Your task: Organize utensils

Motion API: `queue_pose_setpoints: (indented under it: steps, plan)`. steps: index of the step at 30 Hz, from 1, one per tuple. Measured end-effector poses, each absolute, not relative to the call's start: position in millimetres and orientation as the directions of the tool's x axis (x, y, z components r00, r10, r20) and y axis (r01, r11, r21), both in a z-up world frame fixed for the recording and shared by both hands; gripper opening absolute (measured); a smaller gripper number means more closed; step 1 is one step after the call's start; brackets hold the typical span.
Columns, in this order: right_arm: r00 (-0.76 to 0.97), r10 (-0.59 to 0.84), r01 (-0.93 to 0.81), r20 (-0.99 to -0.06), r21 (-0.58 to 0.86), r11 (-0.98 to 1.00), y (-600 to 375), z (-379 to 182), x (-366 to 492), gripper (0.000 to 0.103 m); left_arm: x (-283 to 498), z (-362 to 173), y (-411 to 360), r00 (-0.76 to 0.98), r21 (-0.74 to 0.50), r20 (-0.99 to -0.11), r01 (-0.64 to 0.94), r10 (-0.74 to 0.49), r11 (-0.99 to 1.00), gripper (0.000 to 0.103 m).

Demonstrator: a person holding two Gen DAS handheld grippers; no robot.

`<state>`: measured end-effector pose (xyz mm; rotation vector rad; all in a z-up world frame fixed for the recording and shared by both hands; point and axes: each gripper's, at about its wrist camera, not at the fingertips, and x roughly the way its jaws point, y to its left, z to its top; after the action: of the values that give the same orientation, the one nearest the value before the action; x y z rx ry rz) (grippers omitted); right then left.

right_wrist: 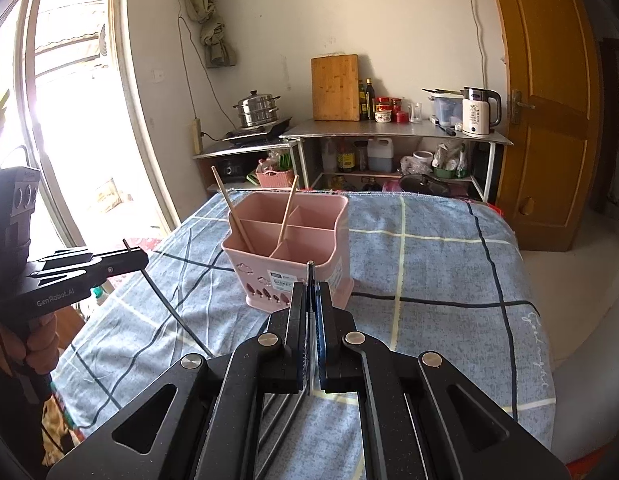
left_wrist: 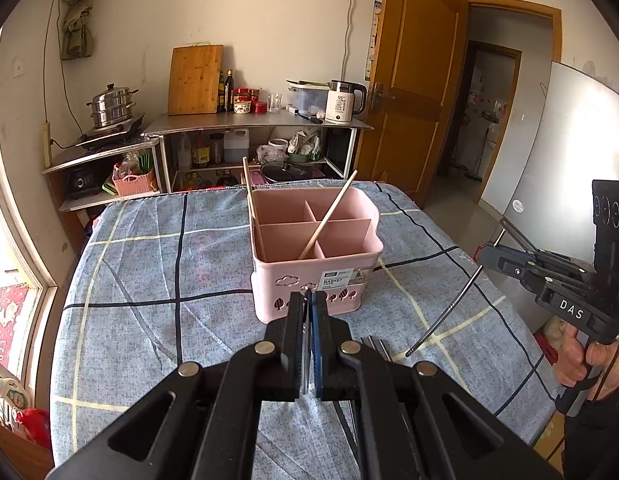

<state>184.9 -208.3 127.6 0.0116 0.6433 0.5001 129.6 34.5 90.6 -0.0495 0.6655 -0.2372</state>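
I am holding my left gripper, its jaws pinching a metal chopstick, and my right gripper, its jaws pinching another metal chopstick. Each stick is running steeply down toward the bottom of the frame, its tip just showing above the jaws. The pink utensil basket is sitting just beyond both, at frame centre, neither hand clearly nearer, with two wooden chopsticks leaning inside. The surface is wearing a blue checked cloth; a kitchen shelf and wooden door are standing behind.
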Motion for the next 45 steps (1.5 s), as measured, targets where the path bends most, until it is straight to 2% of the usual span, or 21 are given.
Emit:
queue_pose_setpoints:
  steps: [16,22,28,45]
  plan:
    - [0.719,0.513,-0.502,-0.469,0.159,0.850,-162.5,180.9,226.7,0.004,173.7,169.3,52.6,0.823,-0.151,-0.506,0.209,-0.257,0.966,0.004]
    - [0.739,0.519,-0.492,-0.430,0.183,0.851,-150.4,192.8,250.8,0.004,197.6,181.0,59.6,0.845,-0.166,-0.473,0.194,-0.251,0.967,0.004]
    - [0.739,0.520,-0.478,-0.428,0.210,0.853,-142.3,181.8,271.9,0.004,218.6,166.7,66.2,0.846,-0.176,-0.478,0.170,-0.236,0.969,0.004]
    - [0.647,0.515,-0.471,-0.562,0.237,0.850,-128.3,120.4,289.9,0.004,245.2,90.1,68.8,0.756,-0.207,-0.610,0.136,-0.236,0.969,0.005]
